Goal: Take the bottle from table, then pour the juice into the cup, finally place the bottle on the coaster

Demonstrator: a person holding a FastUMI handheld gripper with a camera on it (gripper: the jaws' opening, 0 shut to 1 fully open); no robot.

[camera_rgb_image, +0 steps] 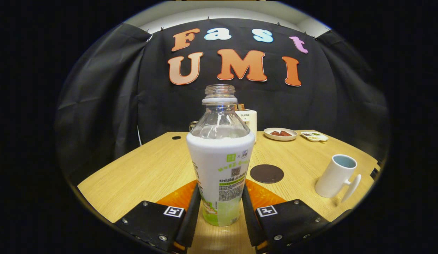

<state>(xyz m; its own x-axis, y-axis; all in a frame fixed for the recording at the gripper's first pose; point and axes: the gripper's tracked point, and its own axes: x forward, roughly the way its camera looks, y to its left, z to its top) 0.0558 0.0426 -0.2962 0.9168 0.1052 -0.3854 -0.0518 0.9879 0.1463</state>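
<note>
Standing uncapped on the table point(141, 173), the bottle point(220, 165) sits between the gripper's point(220, 208) fingers, which apparently grasp it; coaster point(267, 173) and cup point(337, 175) lie beyond.

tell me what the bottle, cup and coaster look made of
Bottle, held between the gripper fingers: clear glossy plastic, judging by the see-through neck with highlights, wrapped in a printed film label.
Cup: probably glazed ceramic, white, opaque, thick-walled with a soft sheen.
Coaster: dark, flat, matte disc; maybe leather, rubber or cork, hard to tell.
</note>
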